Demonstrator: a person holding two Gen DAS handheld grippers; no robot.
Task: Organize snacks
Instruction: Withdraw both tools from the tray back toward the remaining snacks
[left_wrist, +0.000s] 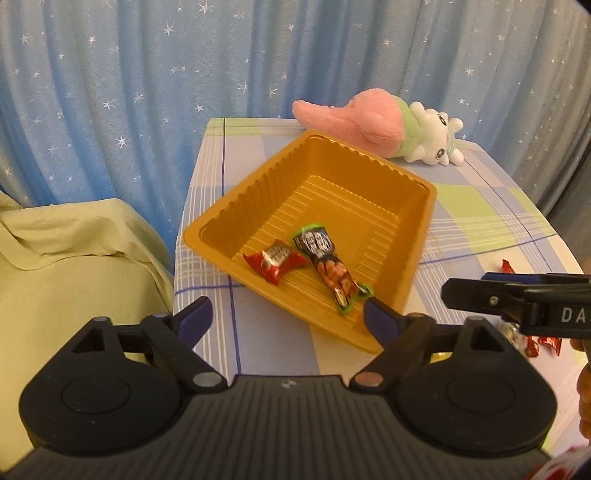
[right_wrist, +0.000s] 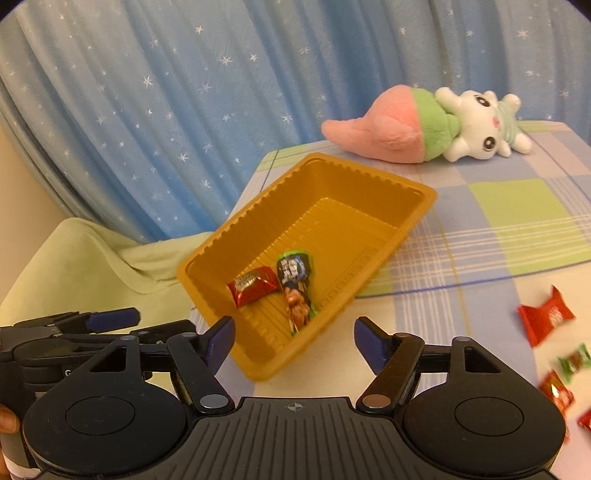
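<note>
Both our tools are wide open and empty: left tool (left_wrist: 284, 317), right tool (right_wrist: 294, 338). Two snacks already sit in the orange tray (right_wrist: 421, 206) on the table (right_wrist: 517, 206). For the loose red snack (right_wrist: 546, 320), we'd swing the right tool over and pinch the wrapper's middle.

Both cameras sit just behind their own fingers and look forward and down across the table (left_wrist: 480, 206) toward its far edge and the curtain (left_wrist: 147, 92). The left wrist view looks from near the table's left edge, the right wrist view from beside it, further right. Both take in the tray (left_wrist: 207, 236), close ahead, and the plush toy (right_wrist: 424, 125) at the far edge.
</note>
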